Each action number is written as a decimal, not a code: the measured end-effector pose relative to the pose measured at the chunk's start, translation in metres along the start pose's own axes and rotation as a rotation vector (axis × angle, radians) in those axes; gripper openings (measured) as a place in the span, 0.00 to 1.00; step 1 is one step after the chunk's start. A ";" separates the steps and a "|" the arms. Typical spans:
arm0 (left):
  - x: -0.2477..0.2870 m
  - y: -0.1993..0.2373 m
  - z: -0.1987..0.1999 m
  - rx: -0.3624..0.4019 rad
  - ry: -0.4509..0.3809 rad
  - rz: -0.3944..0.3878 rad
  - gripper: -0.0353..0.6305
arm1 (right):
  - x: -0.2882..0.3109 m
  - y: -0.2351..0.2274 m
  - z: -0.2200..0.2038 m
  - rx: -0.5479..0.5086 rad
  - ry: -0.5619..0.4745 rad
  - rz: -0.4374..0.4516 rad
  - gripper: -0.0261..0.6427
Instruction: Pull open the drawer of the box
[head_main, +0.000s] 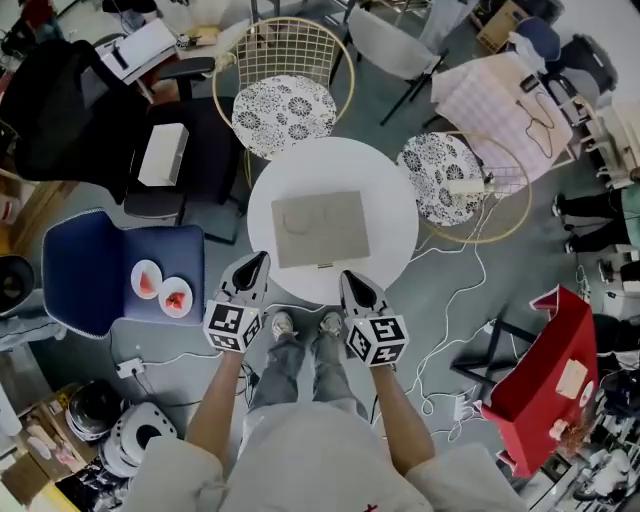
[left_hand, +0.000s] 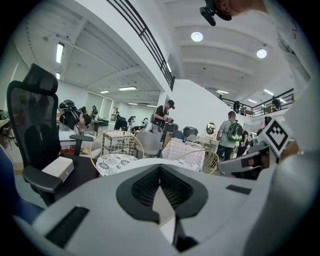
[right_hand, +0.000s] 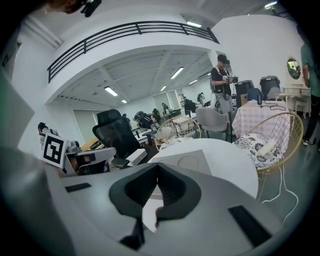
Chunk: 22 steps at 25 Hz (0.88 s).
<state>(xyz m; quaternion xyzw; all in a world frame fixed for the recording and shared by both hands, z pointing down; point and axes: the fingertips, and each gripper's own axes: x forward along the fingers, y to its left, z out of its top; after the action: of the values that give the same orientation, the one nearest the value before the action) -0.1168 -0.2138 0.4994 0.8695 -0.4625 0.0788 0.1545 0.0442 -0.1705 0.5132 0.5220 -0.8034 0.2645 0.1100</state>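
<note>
A flat grey box (head_main: 320, 228) lies in the middle of a round white table (head_main: 390, 190), its drawer front with a small handle (head_main: 324, 266) facing me; the drawer looks closed. My left gripper (head_main: 259, 260) hovers at the table's near edge, left of the box's front corner, jaws shut and empty. My right gripper (head_main: 349, 279) hangs at the near edge just right of the handle, also shut on nothing. In the right gripper view the box (right_hand: 187, 161) shows beyond the closed jaws. In the left gripper view the closed jaws (left_hand: 160, 169) hide most of the table.
Two wire chairs with patterned cushions (head_main: 284, 110) (head_main: 440, 175) stand behind and right of the table. A blue seat (head_main: 120, 270) with two plates is at left, a black office chair (head_main: 170, 150) behind it. A red bag (head_main: 545, 385) and cables lie at right.
</note>
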 end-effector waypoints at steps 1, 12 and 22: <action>0.003 -0.001 -0.006 -0.002 0.006 0.004 0.07 | 0.002 -0.005 -0.007 0.004 0.010 -0.004 0.06; 0.016 -0.001 -0.084 -0.049 0.081 0.045 0.07 | 0.021 -0.019 -0.090 0.052 0.121 0.017 0.06; 0.050 0.007 -0.111 -0.044 0.104 0.051 0.07 | 0.037 -0.022 -0.121 0.073 0.181 0.039 0.06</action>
<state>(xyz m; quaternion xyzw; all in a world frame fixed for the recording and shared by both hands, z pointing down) -0.0941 -0.2186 0.6192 0.8484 -0.4776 0.1176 0.1954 0.0359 -0.1414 0.6378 0.4838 -0.7900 0.3420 0.1578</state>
